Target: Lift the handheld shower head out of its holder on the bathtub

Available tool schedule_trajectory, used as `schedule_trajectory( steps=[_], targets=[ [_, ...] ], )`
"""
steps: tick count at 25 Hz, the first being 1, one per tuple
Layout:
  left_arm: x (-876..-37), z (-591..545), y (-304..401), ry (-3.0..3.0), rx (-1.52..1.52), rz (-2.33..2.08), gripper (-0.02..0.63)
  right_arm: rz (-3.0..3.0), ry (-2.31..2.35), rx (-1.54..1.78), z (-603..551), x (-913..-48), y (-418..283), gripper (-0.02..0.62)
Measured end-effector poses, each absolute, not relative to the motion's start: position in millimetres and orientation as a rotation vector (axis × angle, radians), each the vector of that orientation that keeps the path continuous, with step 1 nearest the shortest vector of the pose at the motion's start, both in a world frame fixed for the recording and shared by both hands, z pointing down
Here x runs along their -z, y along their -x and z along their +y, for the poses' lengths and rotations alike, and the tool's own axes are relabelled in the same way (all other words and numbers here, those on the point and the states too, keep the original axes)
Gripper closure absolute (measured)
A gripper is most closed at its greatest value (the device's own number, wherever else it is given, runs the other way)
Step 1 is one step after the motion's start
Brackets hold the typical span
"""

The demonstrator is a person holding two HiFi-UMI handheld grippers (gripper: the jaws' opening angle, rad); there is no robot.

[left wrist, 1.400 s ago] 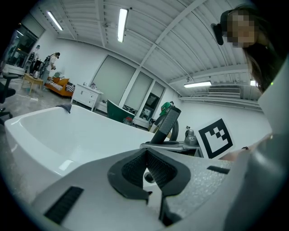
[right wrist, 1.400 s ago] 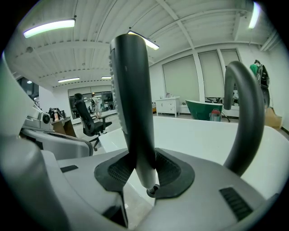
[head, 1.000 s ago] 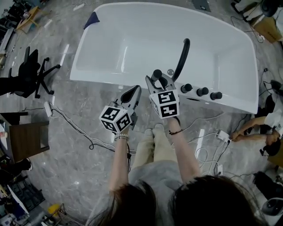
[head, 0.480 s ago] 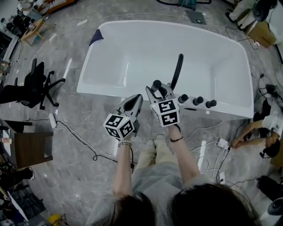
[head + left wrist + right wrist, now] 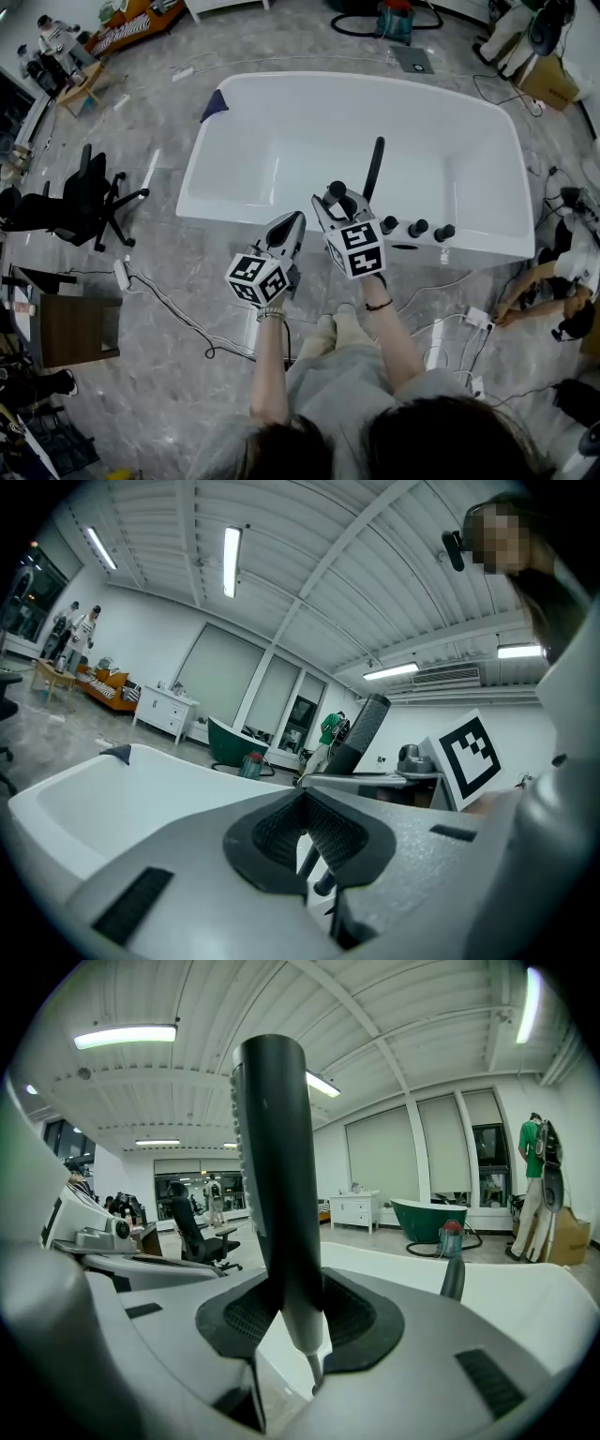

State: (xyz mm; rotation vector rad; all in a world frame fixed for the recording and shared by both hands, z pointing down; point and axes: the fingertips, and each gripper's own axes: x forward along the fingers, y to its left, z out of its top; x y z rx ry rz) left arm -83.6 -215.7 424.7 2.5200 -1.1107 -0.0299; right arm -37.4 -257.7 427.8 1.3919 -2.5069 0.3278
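Note:
The black handheld shower head (image 5: pixel 272 1166) stands upright between the jaws of my right gripper (image 5: pixel 292 1297), which is shut on its lower stem. Its silver taper pokes out below the pads. In the head view I see the head end-on as a dark round top (image 5: pixel 336 190) at the right gripper's tip (image 5: pixel 341 201), over the near rim of the white bathtub (image 5: pixel 281 131). My left gripper (image 5: pixel 289 225) hovers just left of it, jaws closed to a point with nothing in them. From the left gripper view the shower head (image 5: pixel 361 733) rises on the right.
A black curved spout (image 5: pixel 375 169) and three black knobs (image 5: pixel 417 228) stand on the tub rim to the right. A dark cloth (image 5: pixel 216 101) lies on the far left corner. Around the tub are an office chair (image 5: pixel 89 192), floor cables (image 5: pixel 178 309) and a seated person (image 5: pixel 562 272).
Both grippers have risen together, and the shower head has come up with the right one. The tub and its fittings now look smaller and farther below.

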Motion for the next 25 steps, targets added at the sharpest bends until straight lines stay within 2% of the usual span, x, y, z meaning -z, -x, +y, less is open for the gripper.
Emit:
schedule_trajectory(
  steps=[25],
  targets=[
    [-341.2, -215.9, 61.1, -2.679, 0.152, -1.080, 0.601, -2.545, -1.563, -0.209, -248.7, -331.9, 4.1, 0.463]
  ],
)
